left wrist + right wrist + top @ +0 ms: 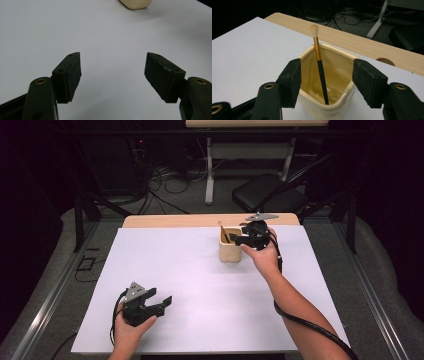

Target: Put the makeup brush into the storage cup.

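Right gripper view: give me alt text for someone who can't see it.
A small brush stands tip-up in a cream square cup, leaning on its far rim. The right gripper, open, hovers at the cup, its black fingers flanking it, on a white sheet.

A cream cup (230, 248) holding a brush (223, 232) stands on the bench (200, 270); the right gripper (238, 239) hovers at its rim, the left gripper (160, 302) well apart.

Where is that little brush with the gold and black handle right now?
The small gold-and-black brush stands tilted inside the cream ceramic cup, at the table's far right in the high view, just in front of the open right gripper.
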Available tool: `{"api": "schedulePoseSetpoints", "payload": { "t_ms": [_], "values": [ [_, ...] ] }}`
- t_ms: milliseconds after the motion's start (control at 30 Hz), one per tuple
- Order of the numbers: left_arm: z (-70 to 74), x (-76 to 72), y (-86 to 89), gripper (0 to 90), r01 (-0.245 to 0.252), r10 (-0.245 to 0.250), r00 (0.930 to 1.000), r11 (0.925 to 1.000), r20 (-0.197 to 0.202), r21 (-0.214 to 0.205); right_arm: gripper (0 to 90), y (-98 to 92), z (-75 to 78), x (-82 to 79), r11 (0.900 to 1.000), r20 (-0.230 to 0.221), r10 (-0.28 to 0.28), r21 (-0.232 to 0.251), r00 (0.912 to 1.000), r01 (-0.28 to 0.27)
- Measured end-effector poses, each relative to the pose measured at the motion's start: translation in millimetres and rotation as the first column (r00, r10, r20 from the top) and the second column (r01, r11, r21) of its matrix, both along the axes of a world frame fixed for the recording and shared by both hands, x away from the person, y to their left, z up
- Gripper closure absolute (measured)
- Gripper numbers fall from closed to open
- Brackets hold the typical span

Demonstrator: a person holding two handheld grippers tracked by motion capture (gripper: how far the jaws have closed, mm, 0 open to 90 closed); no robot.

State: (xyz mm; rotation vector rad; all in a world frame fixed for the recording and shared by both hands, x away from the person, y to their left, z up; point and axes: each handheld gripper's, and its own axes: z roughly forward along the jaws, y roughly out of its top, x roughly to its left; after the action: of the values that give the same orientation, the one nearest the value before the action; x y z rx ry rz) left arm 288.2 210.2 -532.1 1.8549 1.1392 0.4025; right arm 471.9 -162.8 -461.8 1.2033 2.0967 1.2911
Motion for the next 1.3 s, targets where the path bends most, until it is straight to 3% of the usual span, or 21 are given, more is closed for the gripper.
{"api": "schedulePoseSetpoints", "payload": {
  "t_ms": [1300],
  "values": [
    [1.1,-0.8,1.6,29.7,-0.004,0.004,1.0,1.0,0.002,-0.001,37.2,-6.2,10.3,-9.1,0.9994,0.01,0.034,-0.01,0.9994,-0.033]
  ]
}}
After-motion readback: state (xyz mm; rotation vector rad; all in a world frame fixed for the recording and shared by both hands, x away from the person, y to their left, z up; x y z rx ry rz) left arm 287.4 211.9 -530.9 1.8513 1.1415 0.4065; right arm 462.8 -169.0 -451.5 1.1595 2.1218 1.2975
